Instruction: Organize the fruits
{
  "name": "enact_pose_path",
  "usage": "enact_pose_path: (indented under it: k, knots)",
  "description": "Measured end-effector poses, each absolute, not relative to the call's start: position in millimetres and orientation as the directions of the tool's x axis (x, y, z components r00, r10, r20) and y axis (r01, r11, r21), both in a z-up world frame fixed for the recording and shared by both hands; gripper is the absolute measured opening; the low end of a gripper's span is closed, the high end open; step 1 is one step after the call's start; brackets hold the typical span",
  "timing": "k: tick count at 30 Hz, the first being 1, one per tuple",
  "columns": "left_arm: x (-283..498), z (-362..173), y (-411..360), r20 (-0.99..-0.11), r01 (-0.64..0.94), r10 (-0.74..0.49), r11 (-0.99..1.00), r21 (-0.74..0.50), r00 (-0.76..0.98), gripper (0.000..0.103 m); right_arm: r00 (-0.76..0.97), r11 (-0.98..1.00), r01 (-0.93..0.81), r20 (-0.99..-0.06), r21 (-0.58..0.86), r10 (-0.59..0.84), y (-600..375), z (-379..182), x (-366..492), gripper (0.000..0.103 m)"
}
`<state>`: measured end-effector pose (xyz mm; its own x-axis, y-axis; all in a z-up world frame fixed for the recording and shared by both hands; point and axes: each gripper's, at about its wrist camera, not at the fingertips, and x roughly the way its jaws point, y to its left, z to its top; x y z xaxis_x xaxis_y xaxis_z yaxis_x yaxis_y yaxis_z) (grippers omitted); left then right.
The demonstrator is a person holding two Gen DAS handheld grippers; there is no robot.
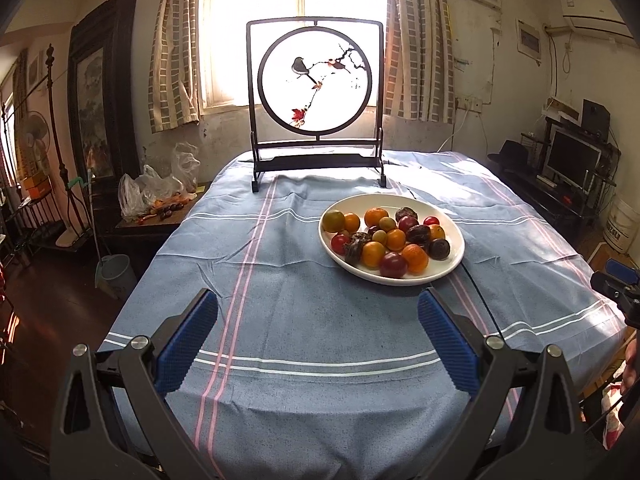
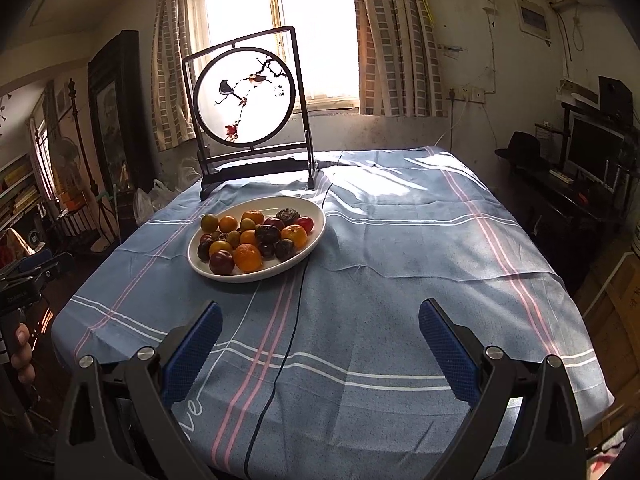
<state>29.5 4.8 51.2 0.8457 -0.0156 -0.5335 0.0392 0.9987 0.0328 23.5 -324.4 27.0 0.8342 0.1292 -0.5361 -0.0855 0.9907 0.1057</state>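
A white oval plate (image 1: 454,260) sits on the blue striped tablecloth (image 1: 280,280), heaped with several oranges (image 1: 415,258), dark red plums (image 1: 393,265) and small green-yellow fruits (image 1: 333,221). In the right wrist view the plate (image 2: 308,250) lies left of centre, fruit (image 2: 247,257) piled on it. My left gripper (image 1: 318,310) is open and empty, held above the cloth just short of the plate's near rim. My right gripper (image 2: 320,316) is open and empty, in front and to the right of the plate. The right gripper shows at the right edge of the left wrist view (image 1: 616,284).
A black-framed round bird screen (image 1: 316,80) stands at the table's far edge before the window. A thin dark cable (image 2: 290,332) runs across the cloth from the screen past the plate to the near edge. A side table with plastic bags (image 1: 160,196) stands left; a desk with monitor (image 1: 572,156) right.
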Motion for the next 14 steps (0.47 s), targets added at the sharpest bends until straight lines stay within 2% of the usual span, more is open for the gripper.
enact_pose_path:
  k: [3, 6, 14]
  knots:
    - [27.1, 53.0, 5.8, -0.519, 0.024, 0.004, 0.999, 0.047, 0.855, 0.098, 0.83, 0.99, -0.083, -0.542, 0.113, 0.132, -325.9, 25.4, 23.5, 0.099]
    - [29.3, 52.4, 11.0, -0.545, 0.026, -0.015, 1.0, 0.013, 0.838, 0.098, 0.828, 0.99, -0.081, -0.546, 0.116, 0.131, -327.2, 24.3, 23.2, 0.099]
    - [32.4, 50.4, 17.8, -0.552, -0.002, 0.009, 1.0, 0.013, 0.834, 0.098, 0.829, 0.991, -0.067, -0.546, 0.112, 0.118, -330.7, 24.2, 24.8, 0.099]
